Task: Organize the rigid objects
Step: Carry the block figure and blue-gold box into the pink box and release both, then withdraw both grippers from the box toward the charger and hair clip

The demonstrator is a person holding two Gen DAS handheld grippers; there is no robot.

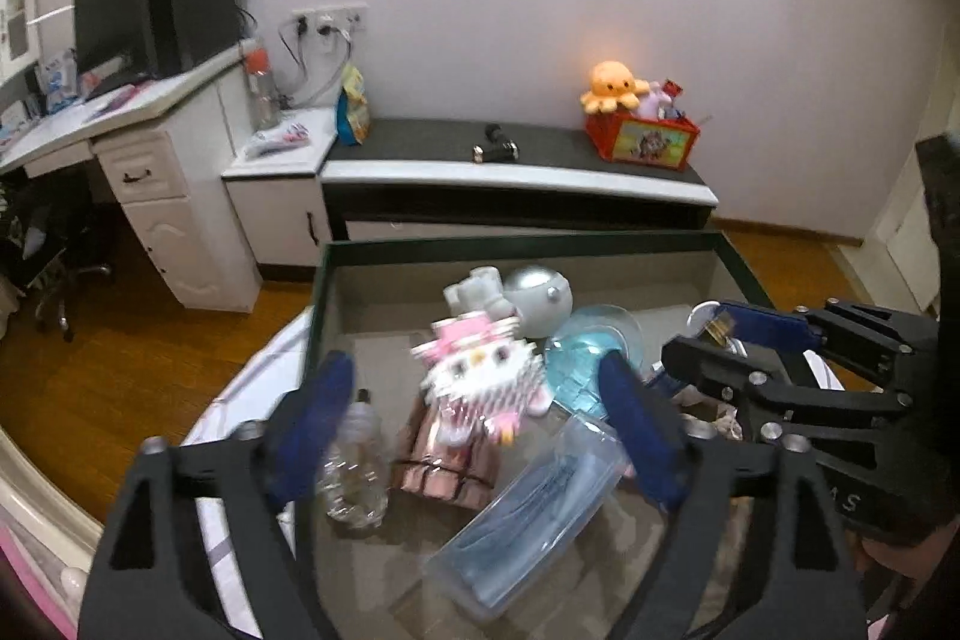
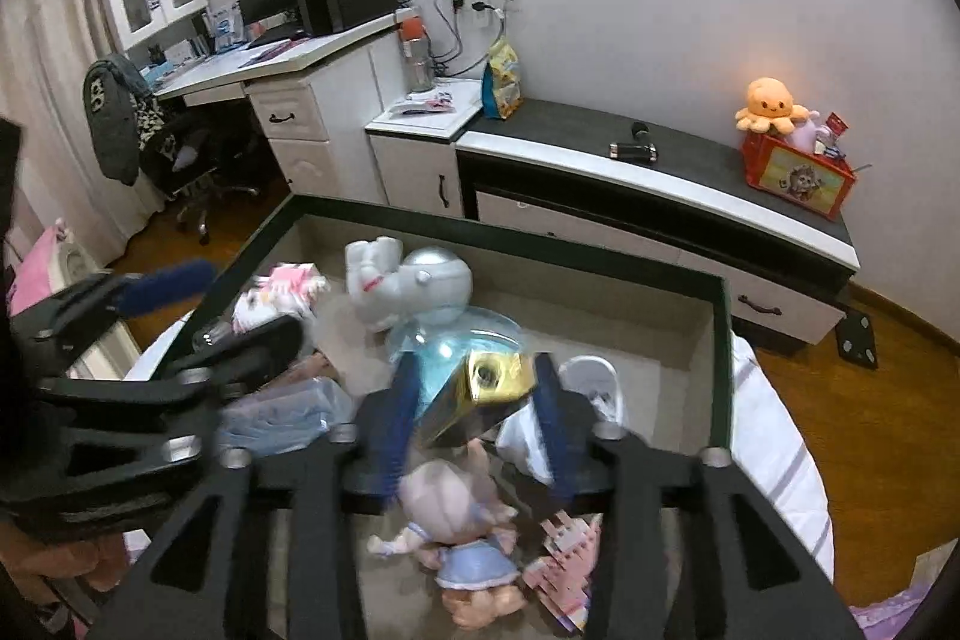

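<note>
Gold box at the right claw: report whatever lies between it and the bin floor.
The gold box is between the fingers of the right claw, over the bin. Directly under it lie a doll and a clear blue dome, so it would likely land on those.

My left tool (image 1: 474, 424) and right tool (image 2: 474, 418): matte black skeletal frames with triangular cut-outs, silver round screw heads at the pivots, dark blue finger pads (image 1: 312, 418); white letters on one housing.

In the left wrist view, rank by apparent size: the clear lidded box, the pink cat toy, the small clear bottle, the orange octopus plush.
1. Clear box
2. Cat toy, though it looks close to the box
3. Bottle
4. Octopus, which is far off, so its true size is unsure
</note>
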